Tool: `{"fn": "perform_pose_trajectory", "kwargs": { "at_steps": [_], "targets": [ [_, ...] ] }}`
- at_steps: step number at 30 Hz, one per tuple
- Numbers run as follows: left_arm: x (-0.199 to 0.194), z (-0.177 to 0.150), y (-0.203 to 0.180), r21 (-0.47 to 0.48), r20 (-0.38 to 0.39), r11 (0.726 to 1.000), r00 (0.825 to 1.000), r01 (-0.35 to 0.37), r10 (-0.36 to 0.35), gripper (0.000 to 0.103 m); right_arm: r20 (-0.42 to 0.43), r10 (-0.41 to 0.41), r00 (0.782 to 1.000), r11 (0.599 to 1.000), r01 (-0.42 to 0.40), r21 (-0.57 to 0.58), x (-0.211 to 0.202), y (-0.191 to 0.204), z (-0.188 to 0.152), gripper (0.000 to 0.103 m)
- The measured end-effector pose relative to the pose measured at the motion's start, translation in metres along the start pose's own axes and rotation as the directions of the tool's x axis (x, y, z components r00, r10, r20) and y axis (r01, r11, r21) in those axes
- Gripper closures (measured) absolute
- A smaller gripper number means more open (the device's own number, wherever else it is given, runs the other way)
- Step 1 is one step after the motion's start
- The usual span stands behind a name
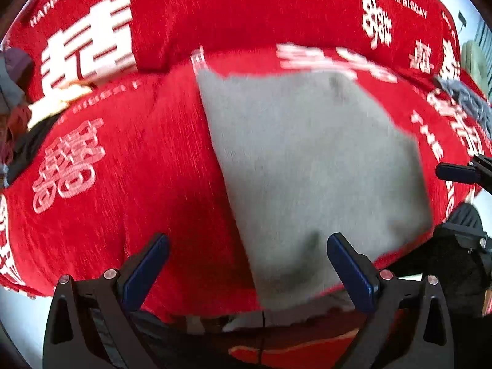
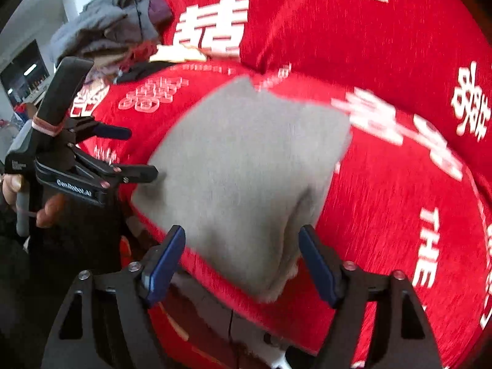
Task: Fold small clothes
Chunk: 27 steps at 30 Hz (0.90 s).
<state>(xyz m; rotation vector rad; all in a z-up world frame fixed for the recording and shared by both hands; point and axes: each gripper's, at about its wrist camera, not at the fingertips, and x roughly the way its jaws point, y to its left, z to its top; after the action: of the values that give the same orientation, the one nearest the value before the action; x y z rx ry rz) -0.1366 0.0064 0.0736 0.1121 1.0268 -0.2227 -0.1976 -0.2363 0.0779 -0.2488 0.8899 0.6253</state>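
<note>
A grey cloth (image 1: 313,169) lies folded into a rough rectangle on the red cover (image 1: 138,169). My left gripper (image 1: 249,264) stands open over its near left edge, and its right pad (image 1: 350,273) is in front of the cloth's near corner. In the right wrist view the same grey cloth (image 2: 246,169) fills the middle. My right gripper (image 2: 243,258) is open, with the cloth's near corner showing between its blue pads but untouched by them. The left gripper (image 2: 135,152) sits open at the cloth's left edge. A fingertip of the right gripper (image 1: 455,172) pokes in at the far right.
The red cover (image 2: 384,46), printed with white characters, rises into a backrest behind. A pile of grey and mixed clothes (image 2: 113,24) lies at the back left. Another blue-grey garment (image 1: 467,98) sits at the right. A person's hand (image 2: 46,212) holds the left gripper's handle.
</note>
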Motion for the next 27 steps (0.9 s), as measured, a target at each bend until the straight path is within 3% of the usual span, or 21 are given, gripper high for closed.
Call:
{"fn": "perform_pose_trajectory", "kwargs": {
  "at_steps": [3, 6, 8, 11, 13, 18, 22, 27],
  "targets": [
    [0.007, 0.018, 0.012, -0.046, 0.021, 0.999, 1.000, -0.020, 0.021, 0.001, 0.011, -0.014, 1.000, 1.000, 0.015, -0.019, 0.013, 0.002, 0.024, 0.023],
    [0.024, 0.031, 0.022, -0.104, -0.007, 0.993, 0.999, -0.049, 0.049, 0.000, -0.028, 0.010, 1.000, 1.000, -0.010, -0.007, 0.039, 0.000, 0.040, 0.023],
    [0.032, 0.036, 0.028, -0.135, -0.018, 0.991, 1.000, -0.025, 0.023, 0.000, -0.064, 0.018, 0.998, 1.000, -0.018, 0.005, 0.057, -0.007, 0.046, 0.024],
    [0.034, 0.039, 0.026, -0.133, -0.015, 0.990, 0.999, -0.040, 0.038, 0.000, -0.065, -0.024, 0.998, 1.000, 0.024, 0.004, 0.070, -0.015, 0.054, 0.019],
    [0.040, 0.042, 0.025, -0.124, -0.018, 0.991, 0.999, -0.047, 0.045, 0.000, -0.073, 0.015, 0.997, 0.999, -0.011, 0.052, 0.076, -0.029, 0.057, 0.016],
    [0.048, 0.053, 0.023, -0.126, -0.038, 0.991, 0.999, -0.043, 0.039, 0.000, -0.073, 0.034, 0.997, 0.993, -0.026, 0.112, 0.072, -0.044, 0.070, 0.016],
    [0.046, 0.067, 0.025, -0.134, -0.017, 0.989, 0.998, -0.056, 0.054, 0.000, -0.005, 0.034, 0.999, 0.996, -0.034, 0.082, 0.055, -0.042, 0.086, 0.016],
    [0.064, 0.081, 0.028, -0.143, -0.053, 0.987, 0.996, -0.074, 0.067, 0.000, -0.115, -0.039, 0.993, 0.999, 0.041, 0.017, 0.096, -0.044, 0.103, 0.016]
  ]
}}
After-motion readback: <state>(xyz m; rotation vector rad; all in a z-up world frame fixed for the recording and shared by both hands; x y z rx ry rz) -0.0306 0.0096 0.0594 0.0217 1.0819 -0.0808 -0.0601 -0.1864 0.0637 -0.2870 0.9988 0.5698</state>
